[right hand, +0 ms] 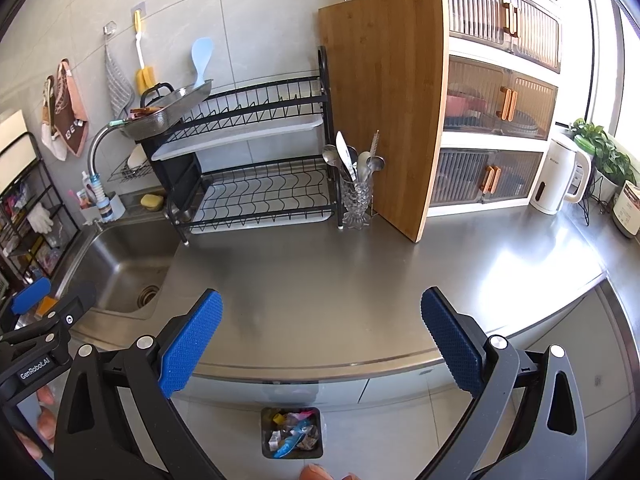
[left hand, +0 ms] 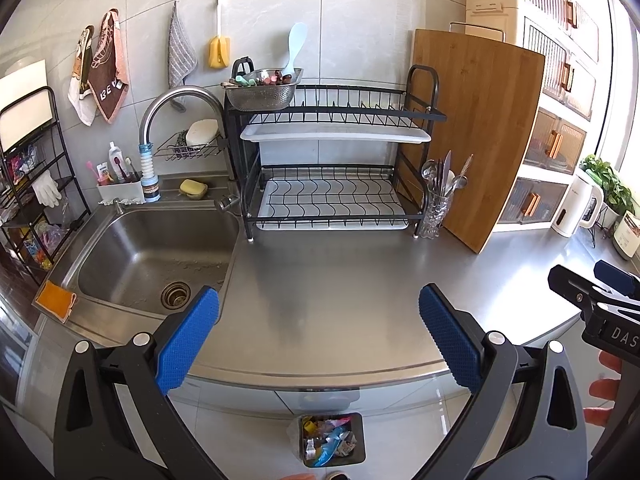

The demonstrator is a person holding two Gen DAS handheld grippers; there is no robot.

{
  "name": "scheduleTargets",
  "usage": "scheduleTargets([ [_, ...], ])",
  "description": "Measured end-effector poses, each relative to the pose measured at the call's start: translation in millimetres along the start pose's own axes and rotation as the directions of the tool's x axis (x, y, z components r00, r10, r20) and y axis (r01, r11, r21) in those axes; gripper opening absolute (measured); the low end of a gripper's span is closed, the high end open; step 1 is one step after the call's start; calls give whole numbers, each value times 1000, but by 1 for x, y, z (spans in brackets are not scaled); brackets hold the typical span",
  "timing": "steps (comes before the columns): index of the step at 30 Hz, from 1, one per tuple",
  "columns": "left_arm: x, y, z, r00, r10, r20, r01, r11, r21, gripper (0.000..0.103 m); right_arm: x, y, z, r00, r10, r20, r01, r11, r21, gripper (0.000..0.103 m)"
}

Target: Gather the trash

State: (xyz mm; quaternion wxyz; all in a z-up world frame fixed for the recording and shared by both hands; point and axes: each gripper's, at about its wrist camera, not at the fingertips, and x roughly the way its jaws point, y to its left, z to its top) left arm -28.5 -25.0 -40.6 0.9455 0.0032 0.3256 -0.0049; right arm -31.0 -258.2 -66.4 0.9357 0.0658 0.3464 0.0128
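Grippers level above counter (left hand: 340, 280) edge | left gripper (left hand: 319, 330) fingers wide | right gripper (right hand: 321, 334) fingers wide | bin (left hand: 358, 438) below

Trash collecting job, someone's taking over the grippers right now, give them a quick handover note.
Left gripper: open, holding nothing, above the counter's front edge.
Right gripper: open, holding nothing, beside it.
Trash bin: on the floor below the counter, with wrappers inside.
Done: no loose trash shows on the counter or in the sink.
Left: check areas outside both views.
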Motion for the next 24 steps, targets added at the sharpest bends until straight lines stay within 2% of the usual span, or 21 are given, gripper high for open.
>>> scheduleTargets([
  [24,1,5,2,1000,-3,-8,3,1000,-6,95,3,5,3,1000,-7,-11,6,1000,-23,100],
])
